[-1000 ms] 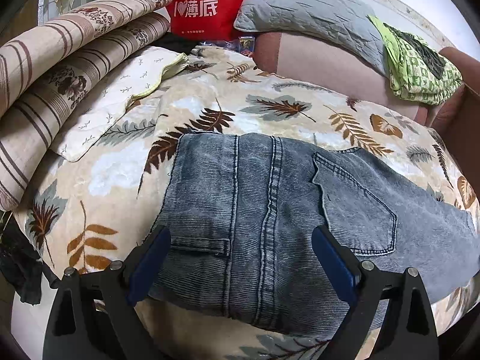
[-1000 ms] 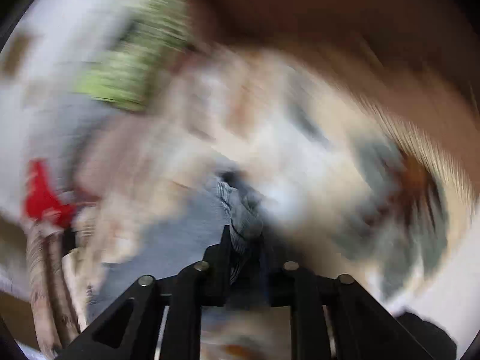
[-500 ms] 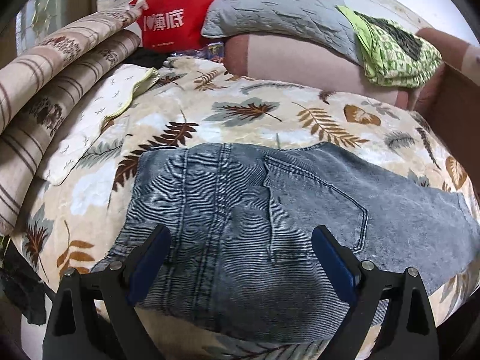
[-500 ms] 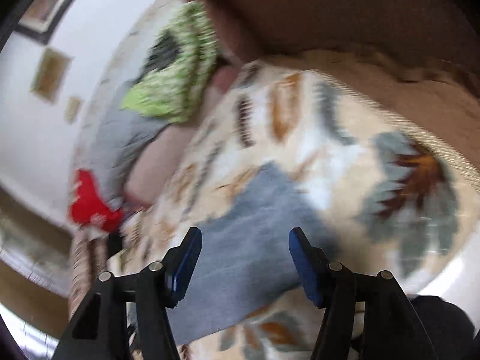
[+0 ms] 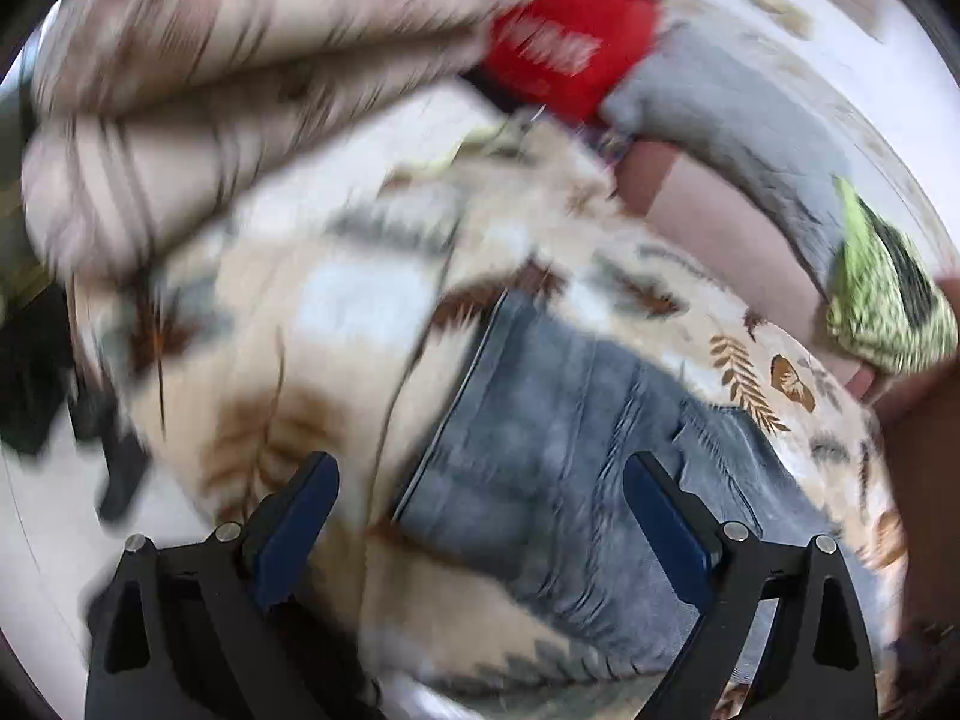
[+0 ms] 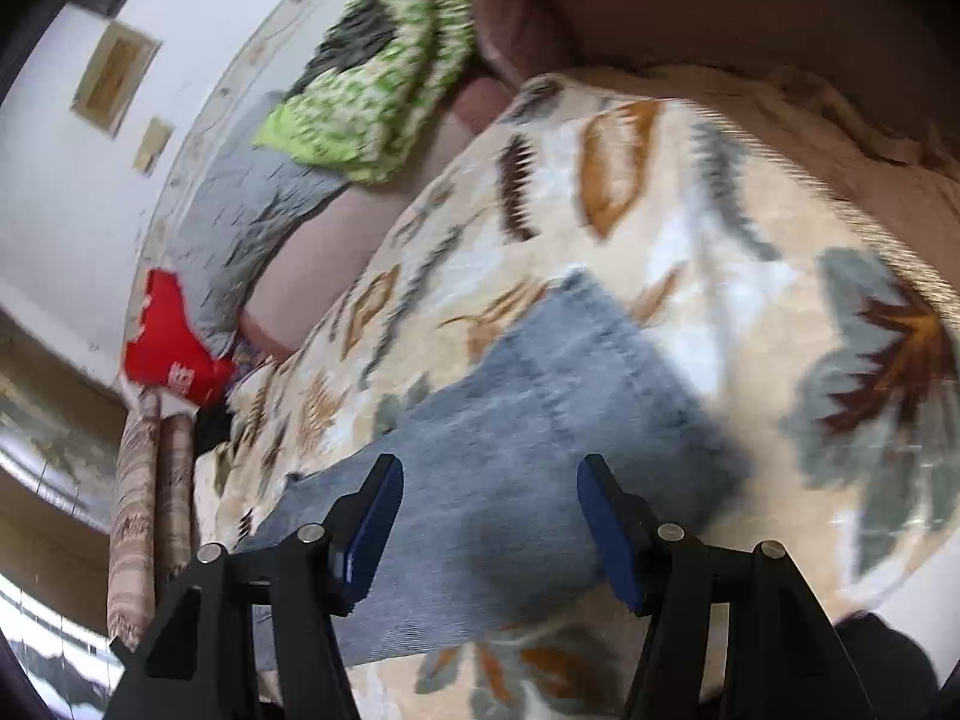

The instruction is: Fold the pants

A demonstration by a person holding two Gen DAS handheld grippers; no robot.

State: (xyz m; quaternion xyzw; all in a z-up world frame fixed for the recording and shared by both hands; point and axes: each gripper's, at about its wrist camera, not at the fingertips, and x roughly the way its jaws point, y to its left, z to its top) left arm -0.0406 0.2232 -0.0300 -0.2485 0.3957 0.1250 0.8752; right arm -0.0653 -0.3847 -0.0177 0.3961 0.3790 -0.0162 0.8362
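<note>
Grey-blue denim pants (image 5: 558, 462) lie flat on a leaf-patterned blanket (image 5: 288, 360). The left wrist view is blurred. My left gripper (image 5: 480, 516) is open and empty, above the waistband edge of the pants. In the right wrist view the pant legs (image 6: 516, 480) stretch across the blanket (image 6: 690, 228). My right gripper (image 6: 489, 522) is open and empty, just above the leg fabric near its end.
Striped rolled bedding (image 5: 198, 108) lies at the left. A red bag (image 5: 564, 48), a grey pillow (image 5: 738, 114) and a green cloth (image 5: 882, 300) sit along the back. A brown edge (image 6: 750, 0) borders the blanket on the right.
My left gripper swung left toward the waistband, blurring its view. My right gripper let go of the pant leg a second ago, opened, and now sits lower over it.
</note>
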